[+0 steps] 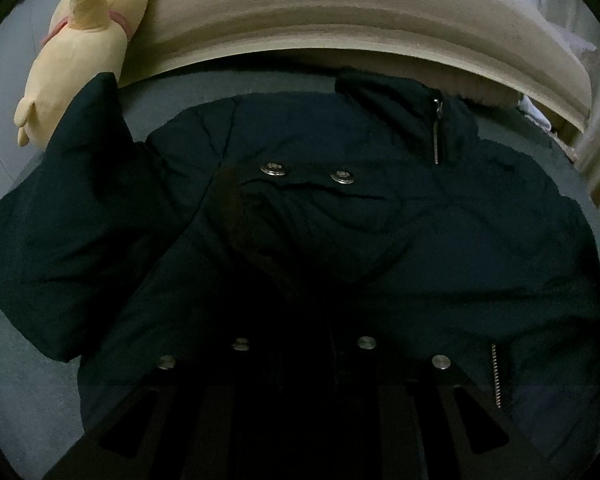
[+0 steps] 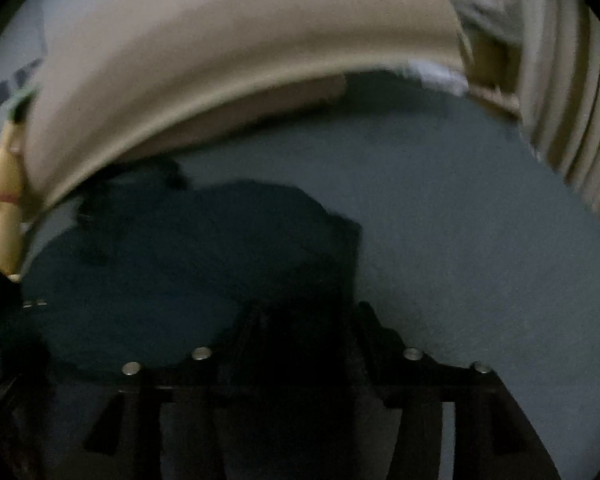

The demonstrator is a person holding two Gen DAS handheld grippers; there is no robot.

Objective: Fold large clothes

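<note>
Dark jacket (image 1: 340, 220) lies spread on grey bedding (image 2: 480, 240), directly ahead of left gripper (image 1: 304, 320); its jaws look nearly pressed together, possibly pinching hem fabric, too dark to tell. Right gripper (image 2: 304, 312) stands spread, empty, at the jacket's right edge. Lift both corners evenly when folding. Plush toy (image 1: 76, 44) and headboard (image 1: 340, 12) crowd the far-left sleeve.

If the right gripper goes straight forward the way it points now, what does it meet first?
Probably the right edge of the dark padded jacket lying on the grey-blue bed sheet; the right gripper sits just above it, but blur hides the depth.
</note>
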